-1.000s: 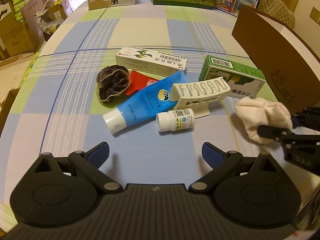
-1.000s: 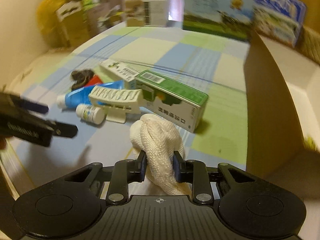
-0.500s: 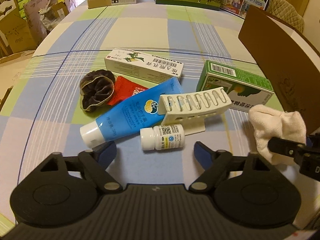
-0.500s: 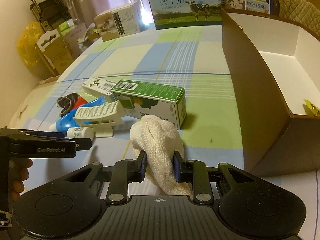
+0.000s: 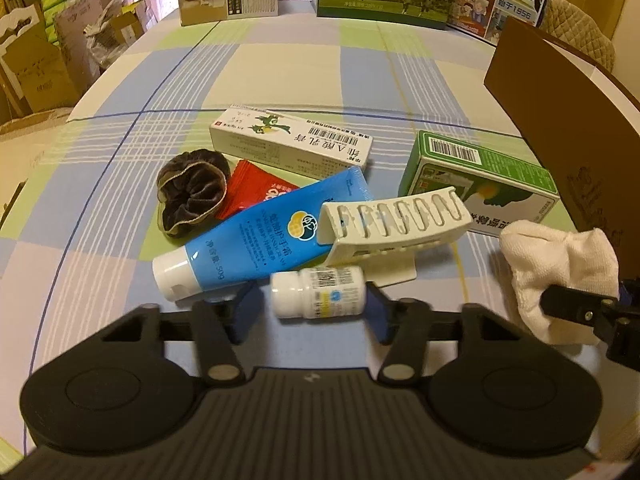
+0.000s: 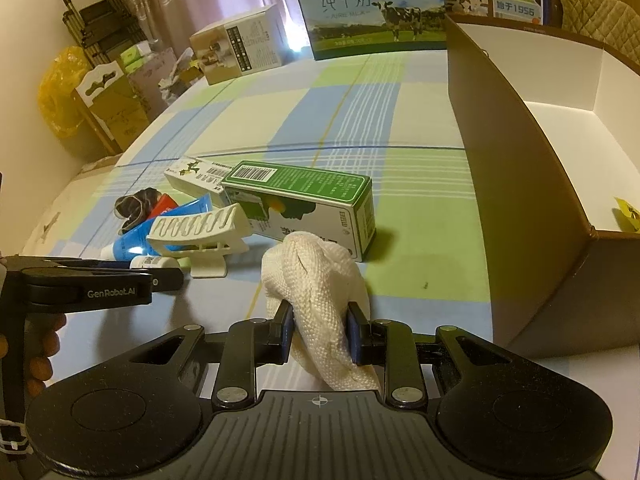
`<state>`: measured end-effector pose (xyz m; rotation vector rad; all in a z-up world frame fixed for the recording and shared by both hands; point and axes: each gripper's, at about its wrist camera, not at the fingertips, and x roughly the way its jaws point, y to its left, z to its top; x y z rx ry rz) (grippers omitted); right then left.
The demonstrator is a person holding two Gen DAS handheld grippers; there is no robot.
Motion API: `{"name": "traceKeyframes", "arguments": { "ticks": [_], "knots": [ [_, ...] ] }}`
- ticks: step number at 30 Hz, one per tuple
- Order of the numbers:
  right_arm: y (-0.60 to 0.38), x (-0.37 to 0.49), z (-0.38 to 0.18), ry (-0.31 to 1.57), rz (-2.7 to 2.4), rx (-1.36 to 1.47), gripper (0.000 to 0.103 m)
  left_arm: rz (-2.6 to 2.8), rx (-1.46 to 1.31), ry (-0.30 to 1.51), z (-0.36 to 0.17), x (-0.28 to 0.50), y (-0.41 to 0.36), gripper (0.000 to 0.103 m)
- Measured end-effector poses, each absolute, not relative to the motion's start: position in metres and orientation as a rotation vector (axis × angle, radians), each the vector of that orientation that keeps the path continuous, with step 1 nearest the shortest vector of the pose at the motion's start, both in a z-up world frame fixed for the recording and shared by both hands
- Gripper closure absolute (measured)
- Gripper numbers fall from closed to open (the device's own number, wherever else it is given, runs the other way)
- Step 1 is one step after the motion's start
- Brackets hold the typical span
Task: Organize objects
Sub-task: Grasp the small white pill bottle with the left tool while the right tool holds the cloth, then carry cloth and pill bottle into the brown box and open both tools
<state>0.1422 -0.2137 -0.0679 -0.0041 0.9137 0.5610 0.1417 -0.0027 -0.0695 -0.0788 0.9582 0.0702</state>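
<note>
A small white pill bottle (image 5: 320, 296) lies on its side on the checked tablecloth. My left gripper (image 5: 314, 310) is down around it and its jaws are closing. The right pad (image 5: 376, 312) meets the bottle's base, and a thin gap shows at the cap. My right gripper (image 6: 319, 334) is shut on a white knitted cloth (image 6: 316, 272), held just above the table beside the brown open box (image 6: 500, 160). The cloth (image 5: 560, 256) also shows at the right of the left wrist view.
Behind the bottle lie a blue tube (image 5: 272, 232), a white hair clip (image 5: 396, 220), a green carton (image 5: 480, 172), a white carton (image 5: 292, 140), a dark scrunchie (image 5: 192, 192) and a red sachet (image 5: 256, 192). Milk cartons (image 6: 372, 4) line the far edge.
The left gripper came forward and down to the pill bottle, and its jaws narrowed from wide open to close around it. The right gripper levelled out, still holding the cloth.
</note>
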Motion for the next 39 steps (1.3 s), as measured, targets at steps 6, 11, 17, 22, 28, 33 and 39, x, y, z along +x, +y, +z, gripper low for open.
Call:
{"name": "traceKeyframes", "arguments": {
  "ticks": [6,11,17,22,28,33,39],
  "knots": [
    [-0.214,0.142,-0.068,0.913,0.562,-0.006,0.079,0.069,-0.068,0.963,-0.068,0.138,-0.002,0.061],
    [-0.214,0.142,-0.068,0.913,0.562,-0.006,0.079,0.062,-0.051,0.970,-0.066,0.132,-0.005,0.061],
    [-0.215,0.138,-0.061,0.911,0.566,0.003,0.079,0.048,-0.031,0.965,-0.059,0.121,-0.007,0.061],
    [-0.214,0.128,-0.041,0.862,0.590,0.021,0.079,0.040,-0.016,0.934,-0.043,0.110,-0.010,0.061],
    [-0.226,0.110,-0.022,0.830,0.601,0.070,0.079,0.017,0.004,0.879,-0.016,0.099,-0.018,0.061],
    [-0.233,0.099,-0.007,0.808,0.602,0.074,0.079,-0.018,-0.013,0.860,-0.002,0.089,-0.032,0.061],
    [-0.248,0.094,0.018,0.755,0.596,0.094,0.079,-0.068,0.005,0.830,0.014,0.086,-0.056,0.061]
  ]
}}
